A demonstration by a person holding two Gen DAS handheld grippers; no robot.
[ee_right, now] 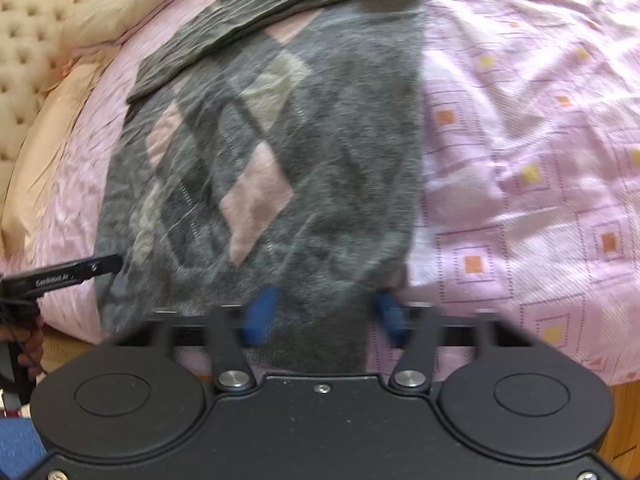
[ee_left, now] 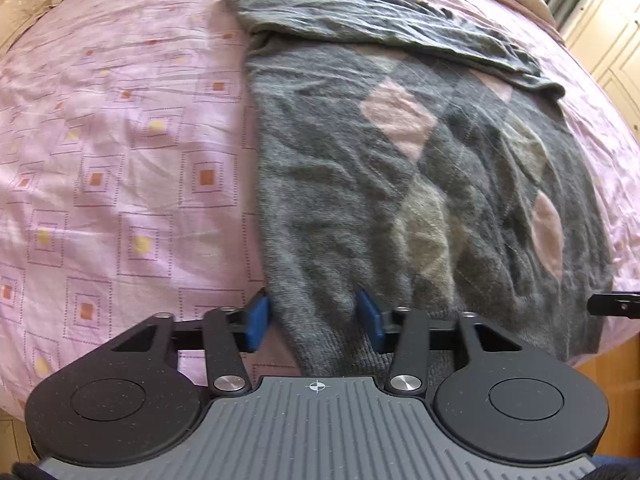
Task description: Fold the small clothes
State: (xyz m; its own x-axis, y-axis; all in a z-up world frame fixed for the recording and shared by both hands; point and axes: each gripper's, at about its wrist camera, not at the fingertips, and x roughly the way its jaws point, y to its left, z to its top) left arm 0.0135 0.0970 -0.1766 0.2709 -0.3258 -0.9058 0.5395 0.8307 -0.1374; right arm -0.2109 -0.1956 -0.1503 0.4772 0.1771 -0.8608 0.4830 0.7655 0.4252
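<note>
Both pictures are lit by bright daylight. The pink sheet [ee_left: 120,140] is washed out in pale patches. Edges are bent round by the lens. The right wrist picture is blurred, and soft shadows are seen.

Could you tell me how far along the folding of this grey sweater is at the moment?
Done: a sleeve already lies folded across the top of the grey argyle sweater, which is spread on the pink bedspread. In hand: the left hand-held gripper and right hand-held gripper straddle the hem with jaws open, not yet closed. Left: gripping the hem and folding the body upward.
</note>
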